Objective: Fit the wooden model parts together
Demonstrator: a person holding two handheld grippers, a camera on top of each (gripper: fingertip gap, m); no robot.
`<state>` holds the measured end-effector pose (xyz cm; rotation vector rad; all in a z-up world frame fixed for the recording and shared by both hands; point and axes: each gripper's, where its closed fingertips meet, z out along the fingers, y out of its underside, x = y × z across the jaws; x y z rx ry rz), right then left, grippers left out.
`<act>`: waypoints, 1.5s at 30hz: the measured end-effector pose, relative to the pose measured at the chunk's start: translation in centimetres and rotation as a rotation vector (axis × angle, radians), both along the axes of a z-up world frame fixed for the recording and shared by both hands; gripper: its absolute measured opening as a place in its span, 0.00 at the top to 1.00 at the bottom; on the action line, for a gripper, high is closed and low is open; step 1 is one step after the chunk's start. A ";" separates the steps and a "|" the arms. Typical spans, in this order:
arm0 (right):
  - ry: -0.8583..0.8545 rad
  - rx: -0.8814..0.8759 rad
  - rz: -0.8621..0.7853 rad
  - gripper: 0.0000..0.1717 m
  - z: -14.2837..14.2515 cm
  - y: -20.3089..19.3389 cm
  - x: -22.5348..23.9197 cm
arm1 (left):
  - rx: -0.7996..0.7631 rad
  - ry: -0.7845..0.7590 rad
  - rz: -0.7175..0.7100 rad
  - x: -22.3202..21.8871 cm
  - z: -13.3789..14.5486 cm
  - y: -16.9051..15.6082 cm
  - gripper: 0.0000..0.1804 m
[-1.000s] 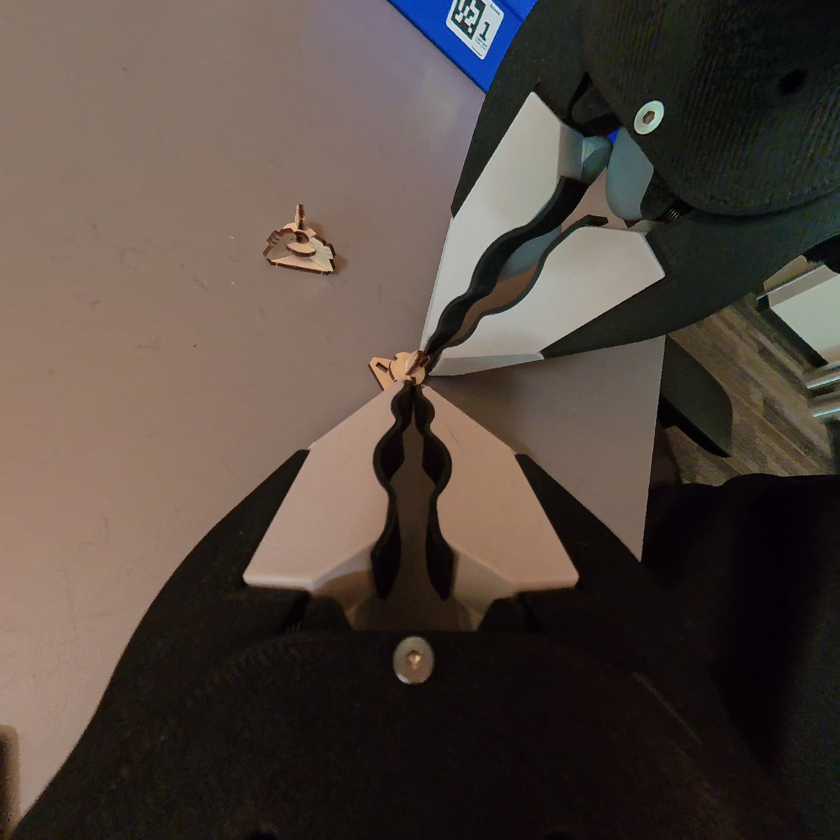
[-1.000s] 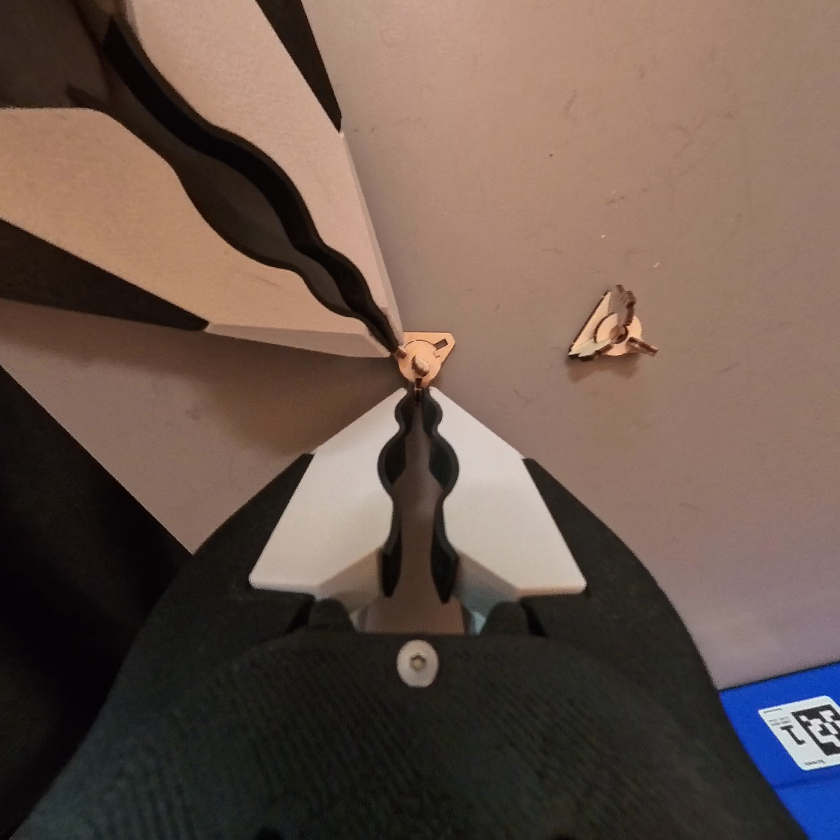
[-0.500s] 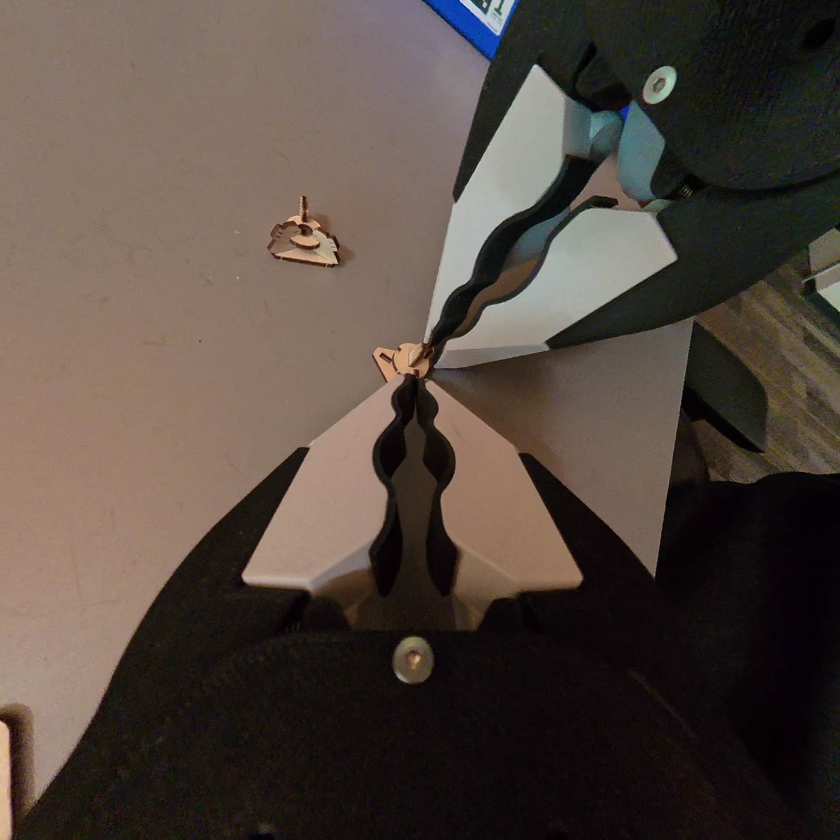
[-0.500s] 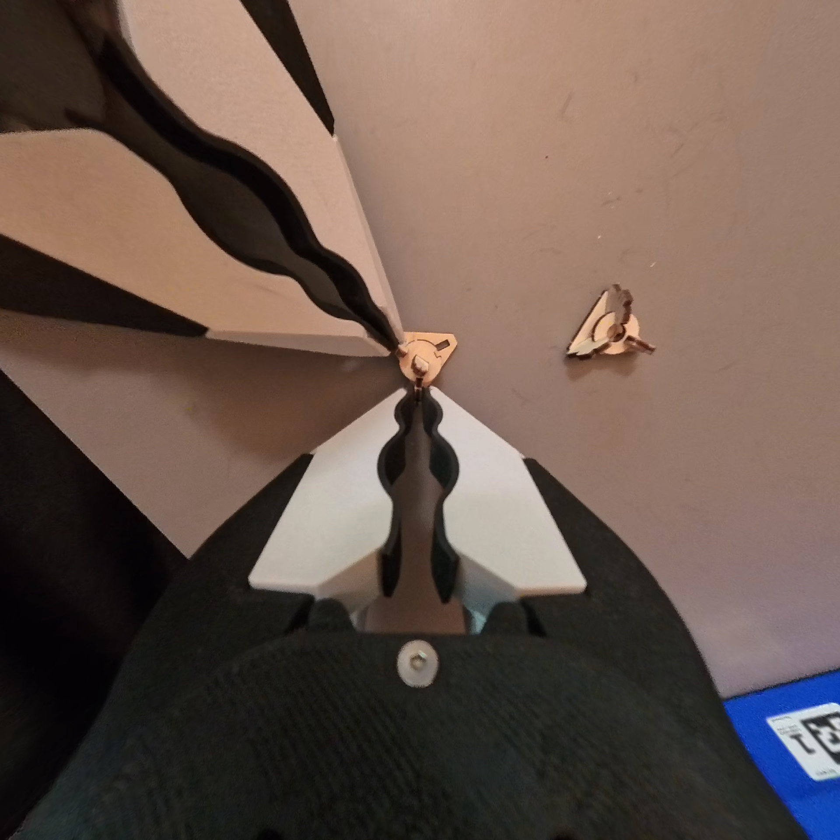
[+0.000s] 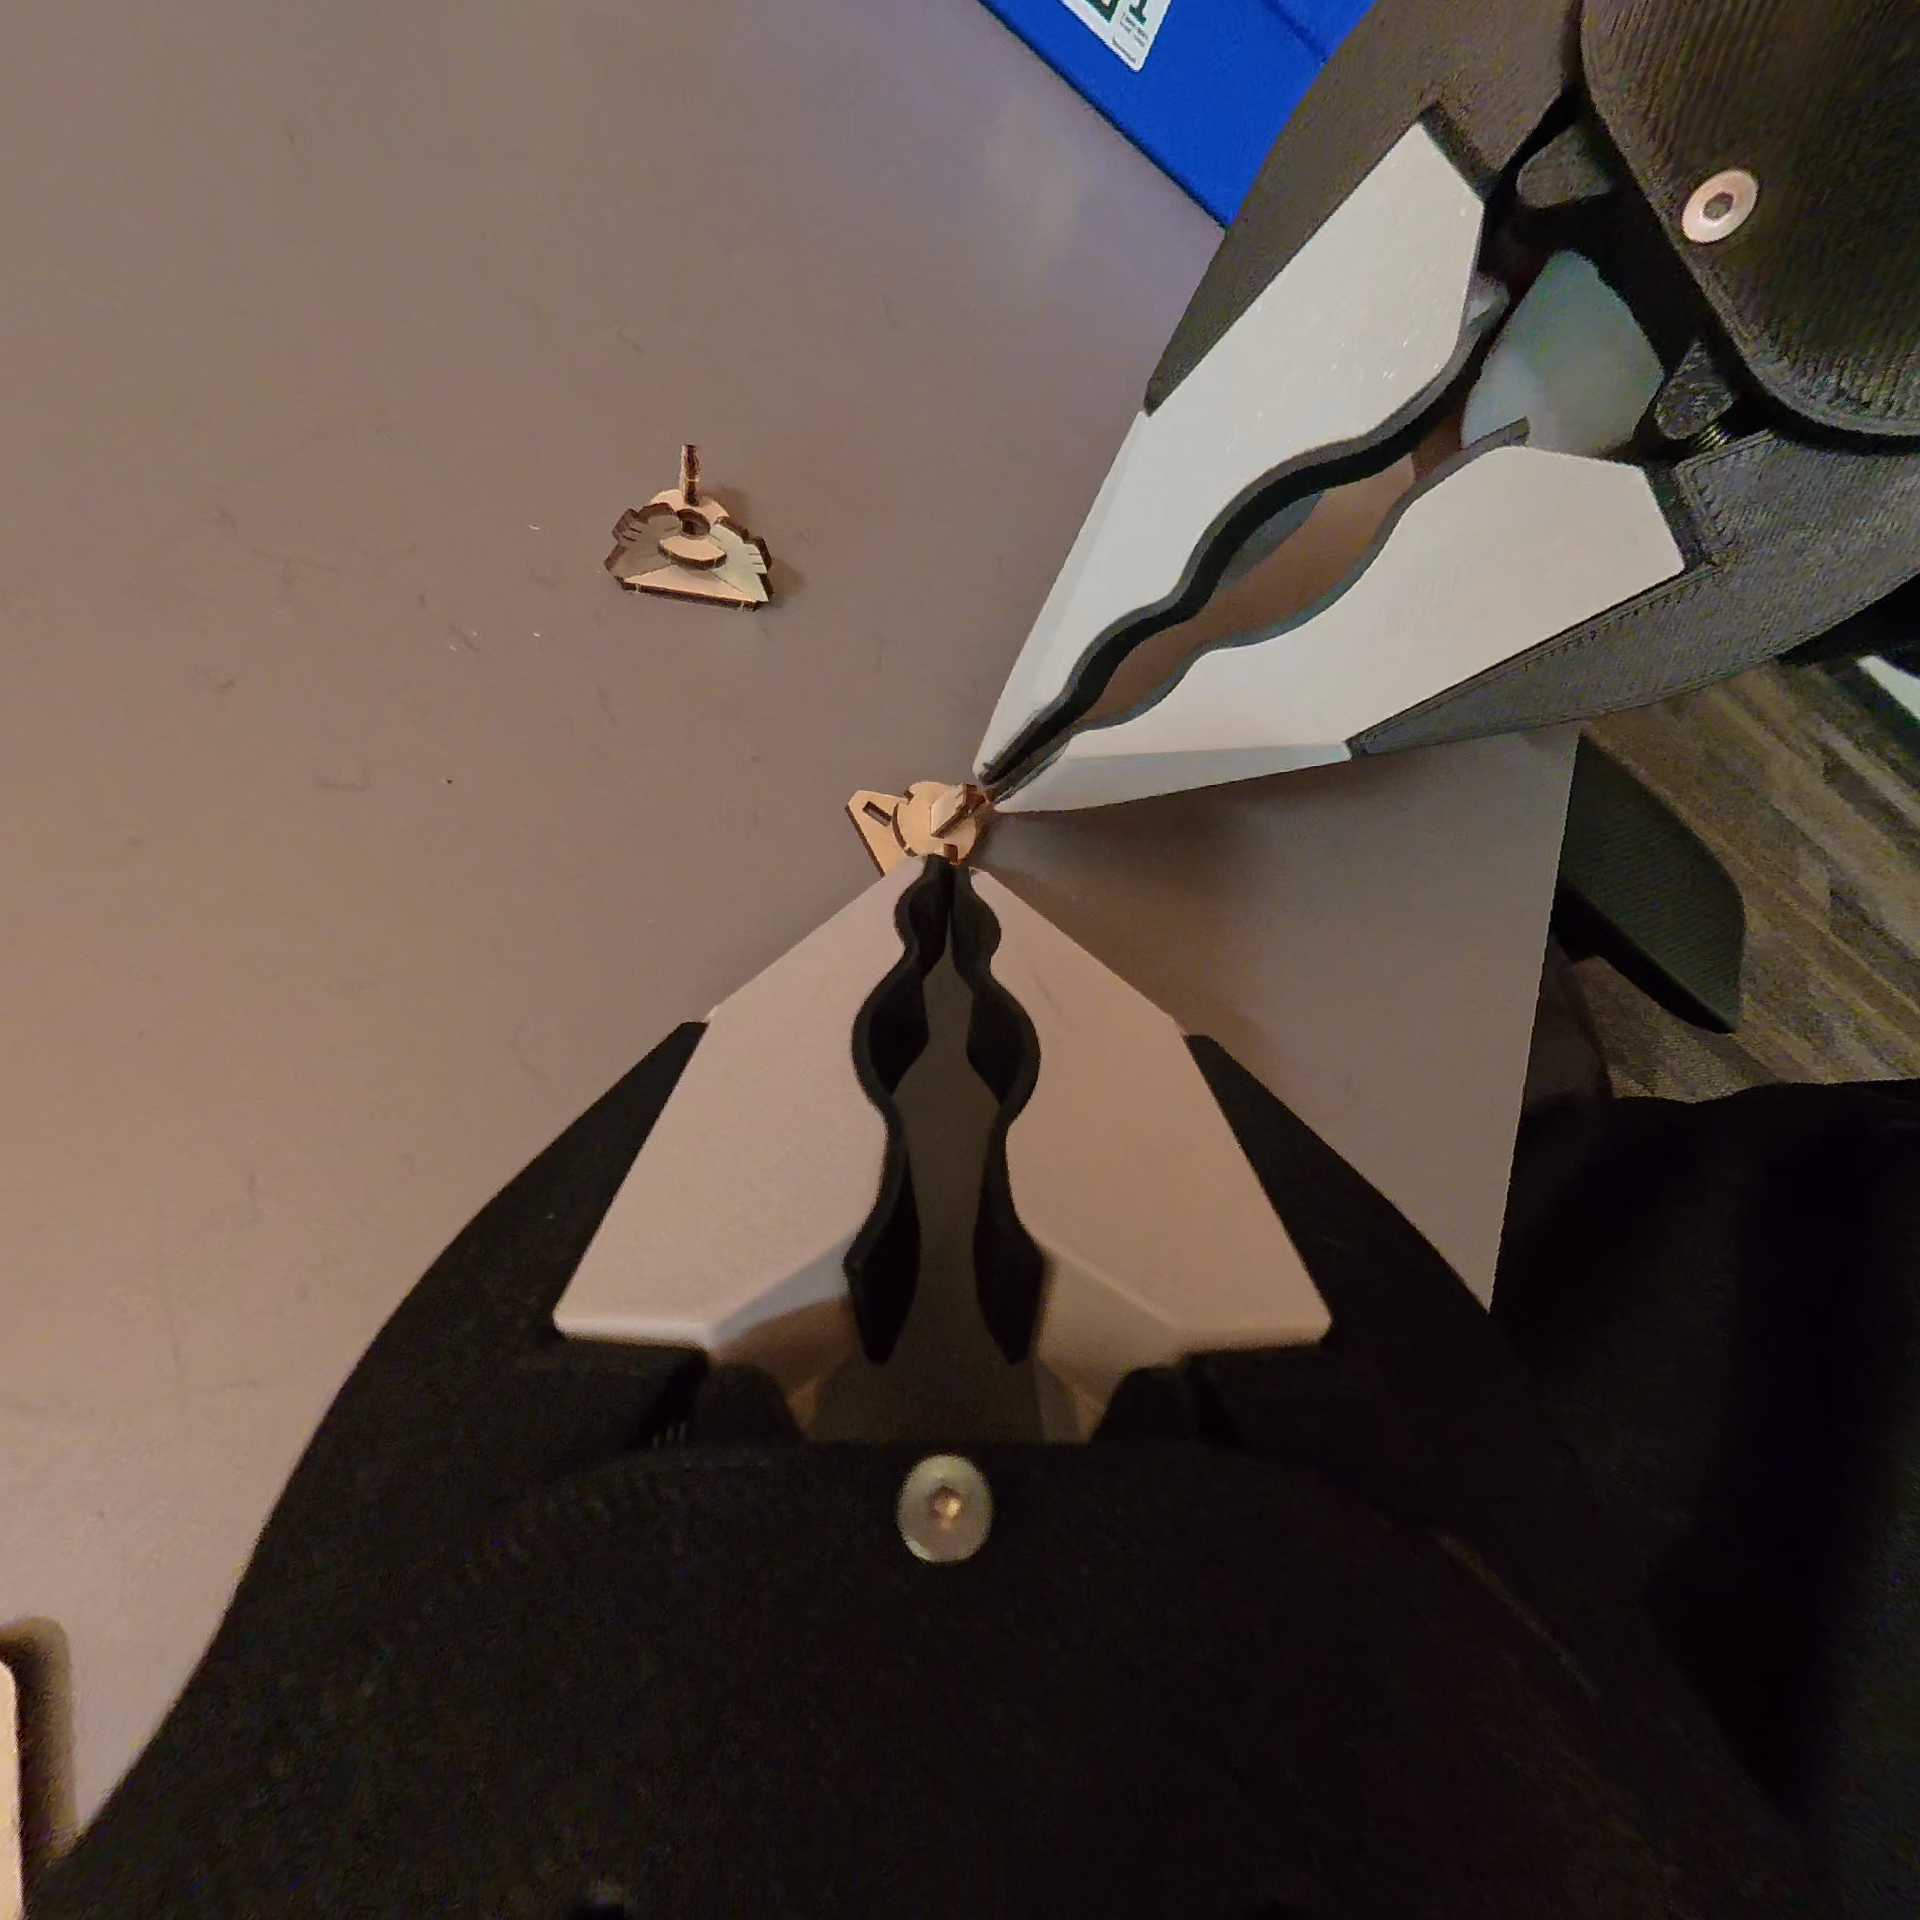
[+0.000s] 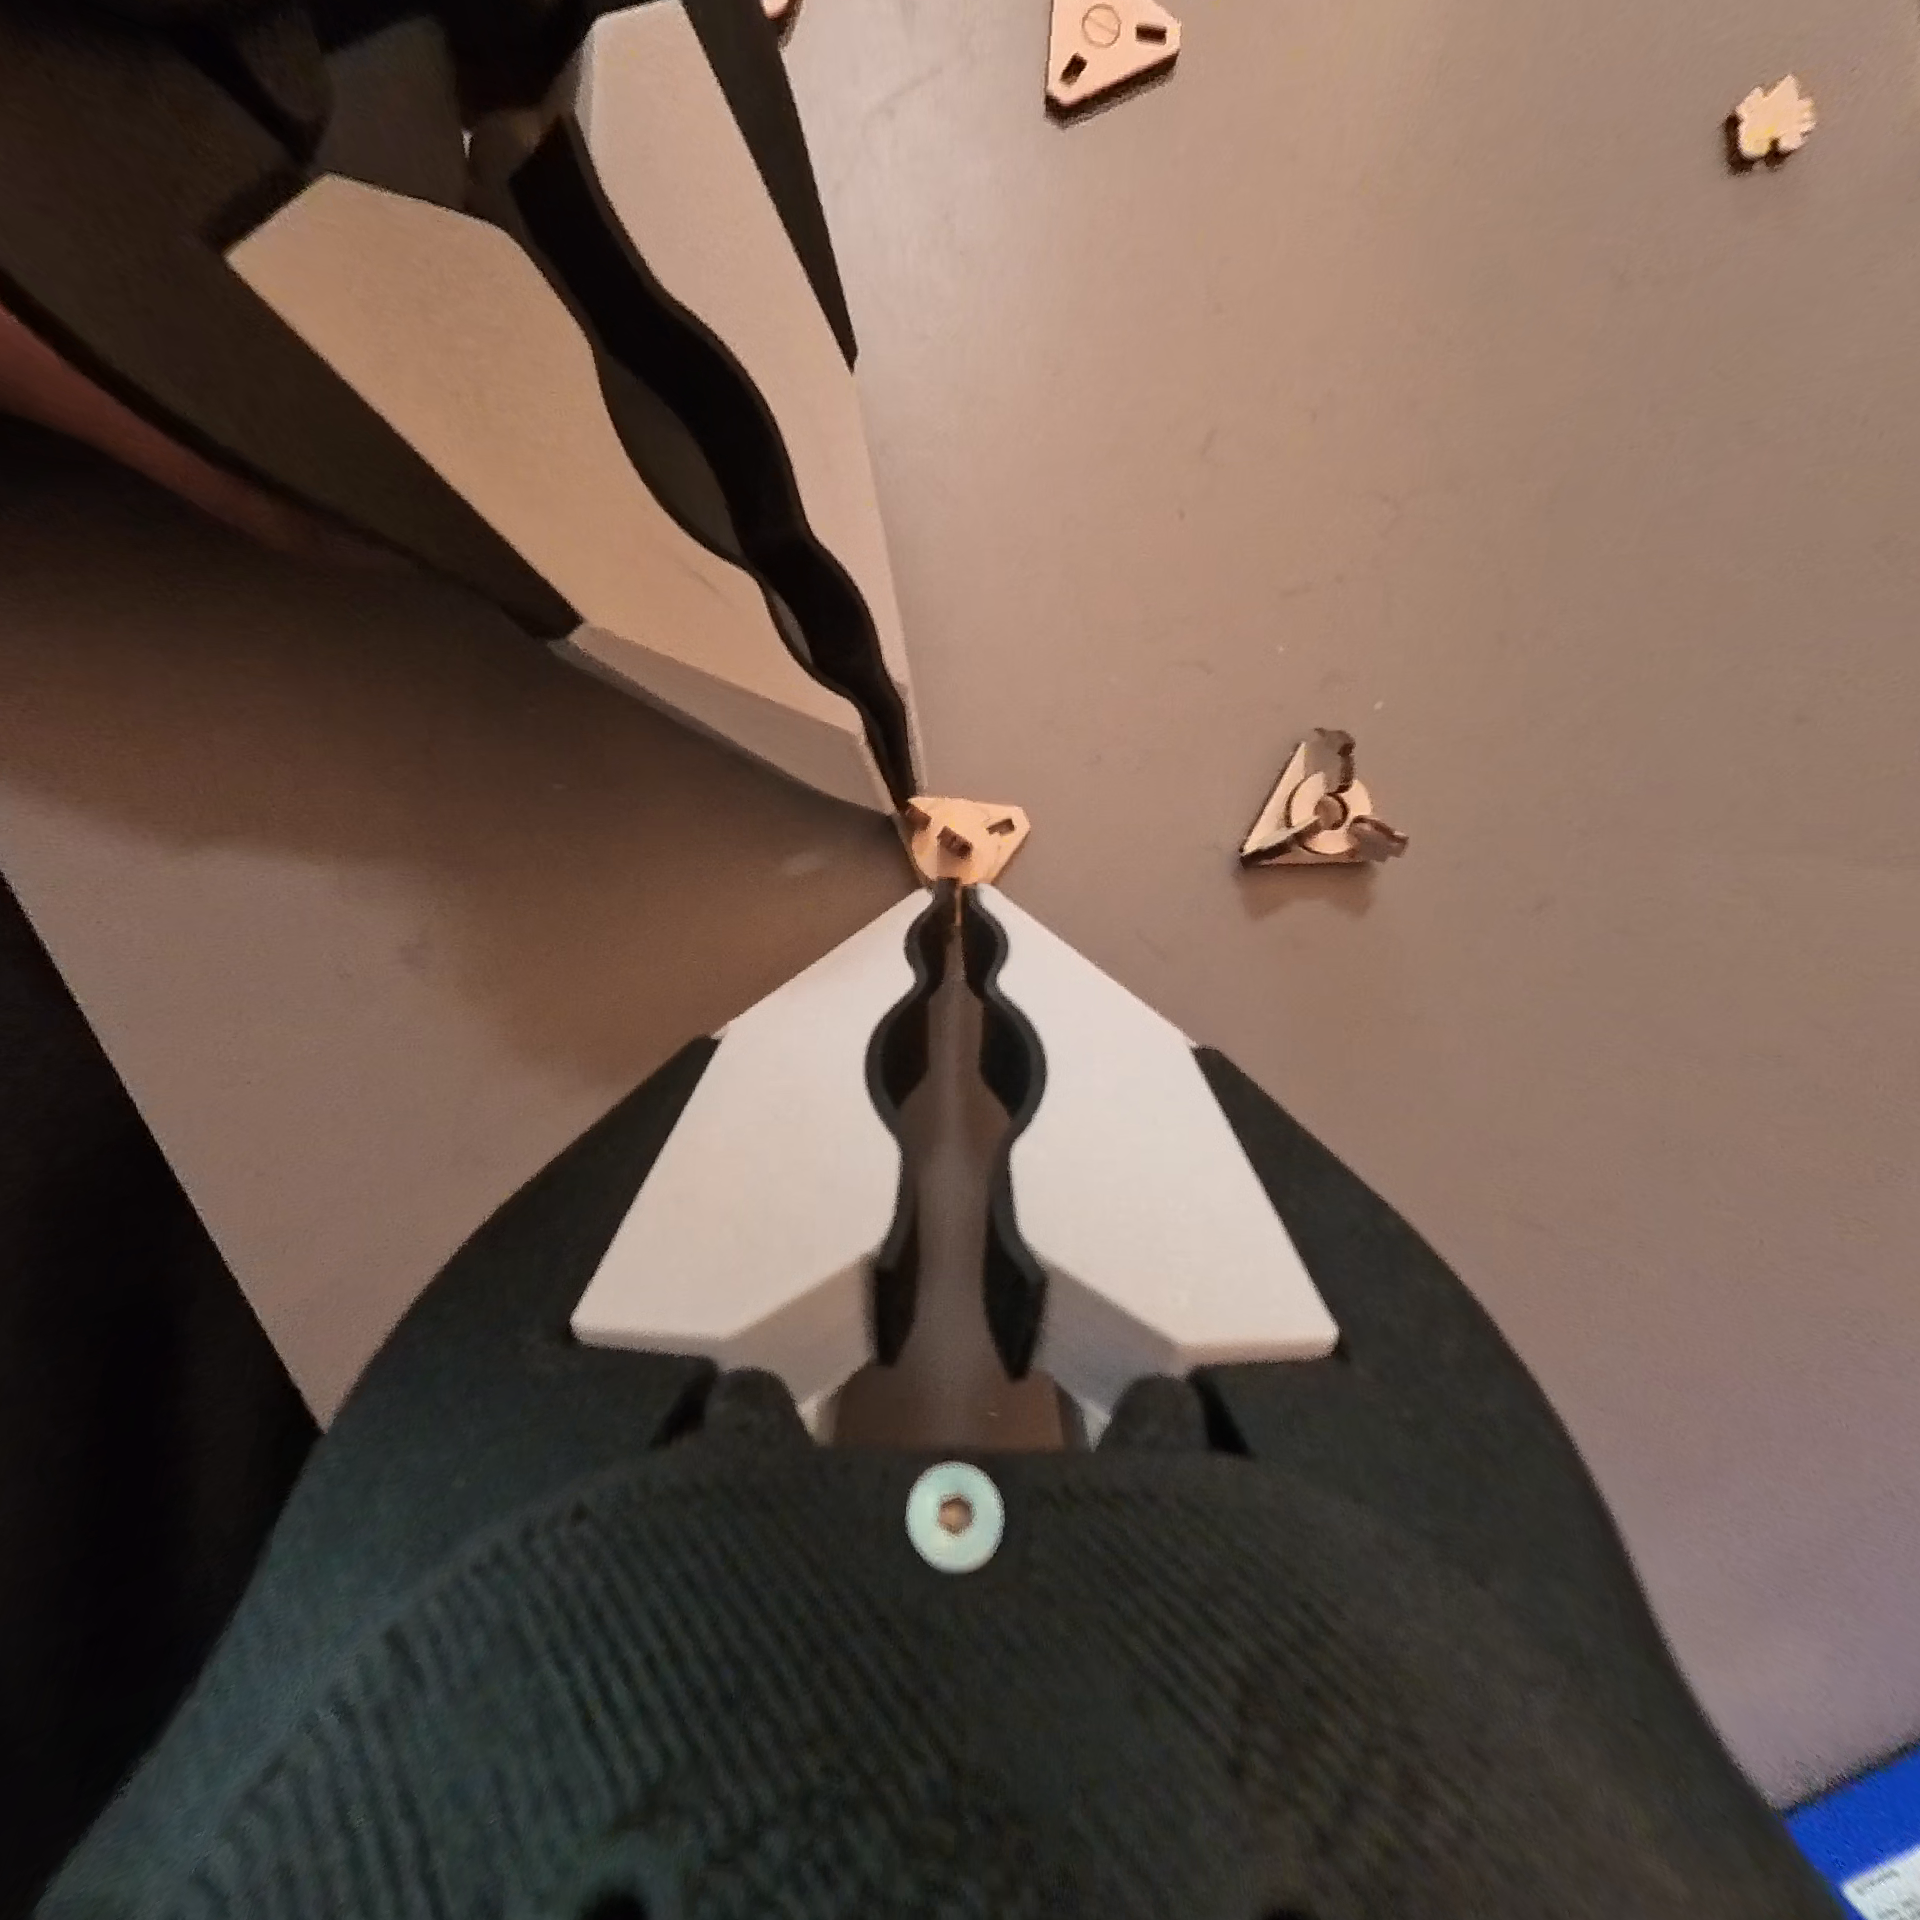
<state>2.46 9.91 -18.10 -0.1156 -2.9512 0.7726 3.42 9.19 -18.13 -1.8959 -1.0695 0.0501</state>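
A small pale wooden triangle assembly (image 5: 906,826) with a round disc and a peg is held above the grey table (image 5: 364,935). My left gripper (image 5: 948,878) is shut on its near edge. The right gripper (image 5: 987,787) comes in from the upper right, and its tips are shut on the peg side of the assembly. In the right wrist view the same assembly (image 6: 971,840) sits just past my right gripper (image 6: 948,896), with a thin wooden tab pinched between the pads. The left gripper (image 6: 902,795) grips the assembly's left corner.
A second wooden triangle assembly (image 5: 686,556) lies on the table; it also shows in the right wrist view (image 6: 1320,821). A flat wooden triangle (image 6: 1112,47) and a small jagged wooden piece (image 6: 1771,120) lie farther off. A blue box (image 5: 1174,83) is at the back. The table edge (image 5: 1538,987) and a dark chair (image 5: 1652,914) are at the right.
Both grippers stay shut on the small assembly. The right gripper has swung round it and now reaches in from farther right. The right view has tilted, so further wooden pieces show at the top.
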 end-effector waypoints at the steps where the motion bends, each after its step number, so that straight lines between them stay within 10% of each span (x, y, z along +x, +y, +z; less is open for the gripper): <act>1: -0.001 -0.007 0.004 1.00 0.0 0.0 0.0 | 0.002 -0.002 0.000 0.0 0.0 0.0 1.00; 25: -0.024 0.004 0.021 1.00 -0.1 0.0 -0.3 | 0.069 -0.016 -0.022 -0.1 0.3 0.3 0.99; 31: -0.054 0.020 0.002 1.00 -0.1 0.0 -0.3 | 0.028 0.109 -0.036 -0.6 1.3 0.4 0.81; 45: -0.068 0.063 0.009 1.00 -0.1 0.0 -0.4 | -0.216 0.164 -0.053 -1.1 -0.5 0.4 0.96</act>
